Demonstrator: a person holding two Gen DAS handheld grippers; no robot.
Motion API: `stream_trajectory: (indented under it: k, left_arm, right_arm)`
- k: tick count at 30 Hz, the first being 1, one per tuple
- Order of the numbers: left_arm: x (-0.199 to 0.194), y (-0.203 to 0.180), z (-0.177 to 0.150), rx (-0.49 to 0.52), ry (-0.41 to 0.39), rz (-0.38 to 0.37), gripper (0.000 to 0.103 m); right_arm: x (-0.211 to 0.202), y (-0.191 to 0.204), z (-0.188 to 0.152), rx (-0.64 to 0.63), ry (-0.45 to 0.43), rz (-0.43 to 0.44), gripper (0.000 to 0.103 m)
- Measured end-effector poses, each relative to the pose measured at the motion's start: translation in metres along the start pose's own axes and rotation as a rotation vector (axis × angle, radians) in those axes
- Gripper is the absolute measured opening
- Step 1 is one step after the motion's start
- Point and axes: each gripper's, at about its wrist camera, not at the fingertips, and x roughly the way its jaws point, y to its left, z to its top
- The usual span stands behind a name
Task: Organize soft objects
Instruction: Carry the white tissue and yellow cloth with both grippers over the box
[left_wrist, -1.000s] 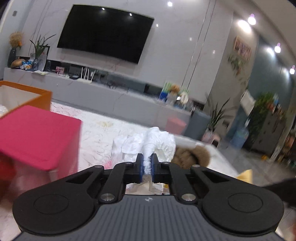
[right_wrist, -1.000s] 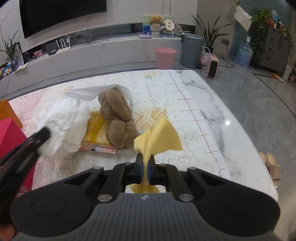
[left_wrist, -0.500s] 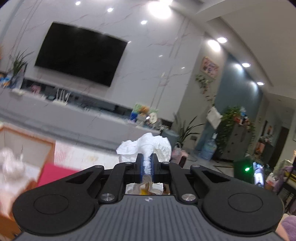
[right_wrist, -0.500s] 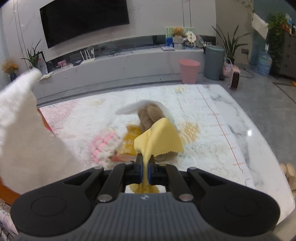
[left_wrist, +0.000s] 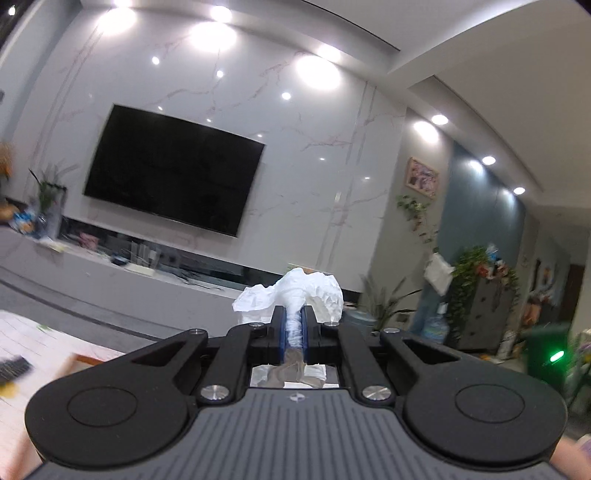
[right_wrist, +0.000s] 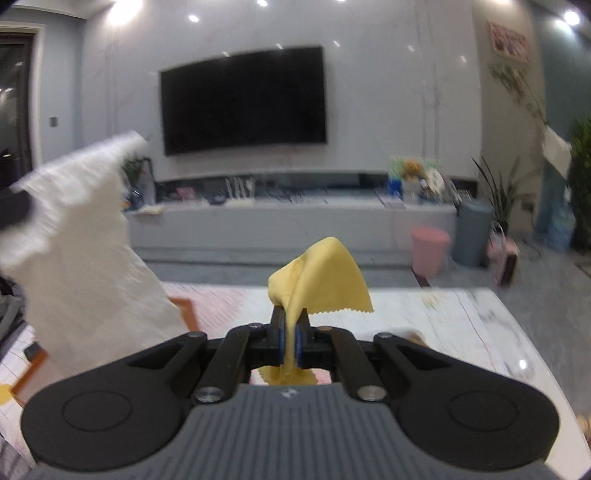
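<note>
Soft objects are both in the air at this moment, so the sorting looks mid-way: two pieces are picked up and neither is yet put down anywhere.

The left gripper (left_wrist: 293, 328) is clenched on a crumpled white textured cloth (left_wrist: 295, 295); the fabric is pinched into a narrow twist between the blue pads and blooms out at 12 o'clock just past the fingertips, with a little more showing below the jaws. In the right wrist view the same white cloth (right_wrist: 81, 236) hangs as a broad sheet at about 9 to 10 o'clock, well above the table.

The right gripper (right_wrist: 290, 332) is closed tight on a thin yellow cloth with a zigzag-cut edge (right_wrist: 321, 277), which stands up in a peak at 12 o'clock and trails a small flap beneath the jaws.

An orange-rimmed box (right_wrist: 186, 312) shows at roughly 9 o'clock, partly hidden behind the white sheet, and I judge it the likely place for the cloths, though its inside cannot be seen. The white marble-patterned table (right_wrist: 480, 332) stretches away at 3 o'clock. What remains is to carry both cloths over and release them.
</note>
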Motion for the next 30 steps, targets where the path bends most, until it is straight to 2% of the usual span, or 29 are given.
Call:
stream_trajectory:
  k: [5,12,14,16,18,22,27,28,30]
  left_arm:
    - [-0.007,0.035,-0.004,0.011,0.002,0.082,0.009]
    - [-0.009,0.093,-0.012,-0.090,-0.001,0.141,0.009]
    - [-0.006,0.112,-0.017,-0.128,0.037,0.143,0.009]
    - [0.002,0.131,-0.018,-0.166,0.096,0.103,0.009]
    - [0.011,0.140,-0.023,-0.168,0.135,0.100,0.009]
    - [0.017,0.154,-0.036,-0.129,0.153,0.164,0.009]
    - [0.037,0.168,-0.043,-0.155,0.322,0.244,0.009]
    - [0.036,0.171,-0.045,-0.166,0.331,0.240,0.009]
    - [0.031,0.179,-0.050,-0.191,0.292,0.199,0.009]
  right_arm:
    - [-0.002,0.056,0.011,-0.037,-0.052,0.051,0.003]
    - [0.011,0.110,0.015,-0.074,-0.077,0.071,0.003]
    - [0.021,0.119,0.016,-0.069,-0.069,0.093,0.003]
    - [0.030,0.129,0.015,-0.059,-0.069,0.106,0.003]
    - [0.036,0.142,0.010,-0.059,-0.071,0.123,0.003]
    - [0.057,0.168,-0.001,-0.036,-0.065,0.144,0.002]
    - [0.080,0.194,-0.010,-0.030,-0.040,0.159,0.002]
    - [0.083,0.198,-0.010,-0.035,-0.042,0.160,0.002]
    - [0.084,0.205,-0.008,-0.051,-0.056,0.150,0.002]
